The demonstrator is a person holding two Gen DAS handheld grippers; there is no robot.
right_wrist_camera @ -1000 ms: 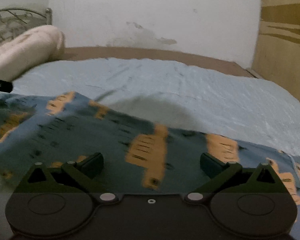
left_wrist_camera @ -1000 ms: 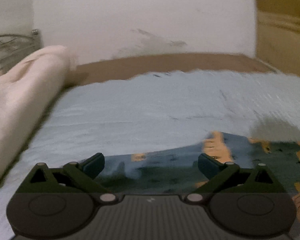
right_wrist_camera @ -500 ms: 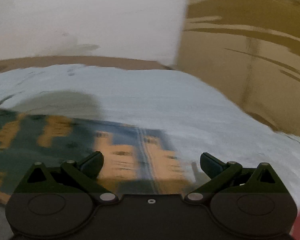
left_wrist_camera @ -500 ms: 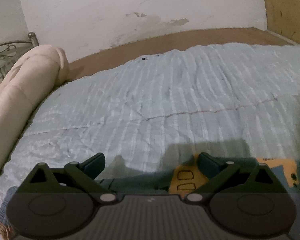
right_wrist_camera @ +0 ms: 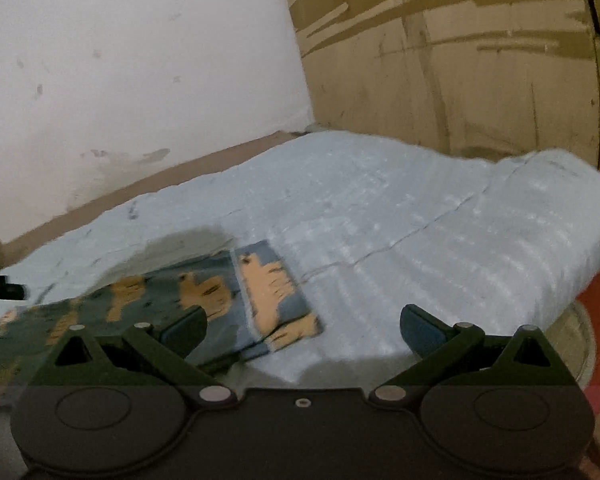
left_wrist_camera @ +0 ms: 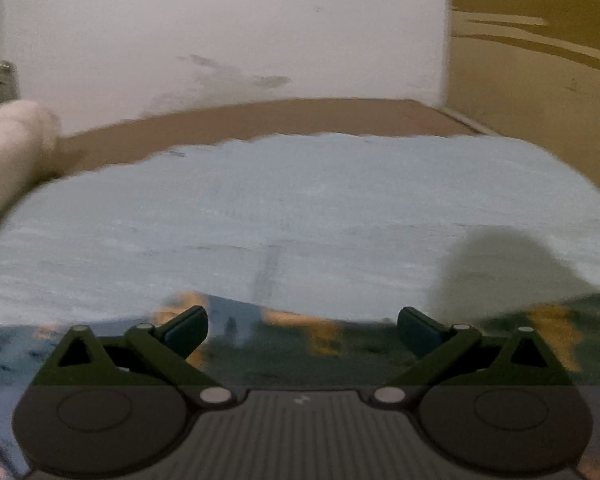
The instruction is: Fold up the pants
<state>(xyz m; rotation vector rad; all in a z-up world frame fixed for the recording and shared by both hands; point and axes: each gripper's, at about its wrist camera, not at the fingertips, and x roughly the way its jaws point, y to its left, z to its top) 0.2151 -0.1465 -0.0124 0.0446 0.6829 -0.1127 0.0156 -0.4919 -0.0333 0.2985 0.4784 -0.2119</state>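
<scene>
1. Since half a second ago both views have swung: the right claw [right_wrist_camera: 303,330] has turned rightward, so the end of the dark blue-green pants with orange block print [right_wrist_camera: 256,300] now lies ahead of its left finger; the left claw [left_wrist_camera: 302,332] now faces the far white wall squarely, with the pants [left_wrist_camera: 340,344] spread just ahead of and under its fingers. Left view is motion-blurred.
2. Claw state: both stand wide apart, nothing between the fingers.
3. Pants lie flat on the pale blue ribbed bedspread [right_wrist_camera: 400,216]. Their squared end edge, probably waistband or hem, sits ahead-left of the right claw.
4. Judged step: reaching for grips before a fold. To do it well, bring the right claw leftward over that end edge, pinch all layers at the corner, and match the left claw's grip on the same edge so the fold lifts evenly. Keep the bedspread out of the pinch.
5. Count: pants, one; claws, two; bedspread, one; cream rolled bolster [left_wrist_camera: 8,148] far left of the left claw, one.
</scene>
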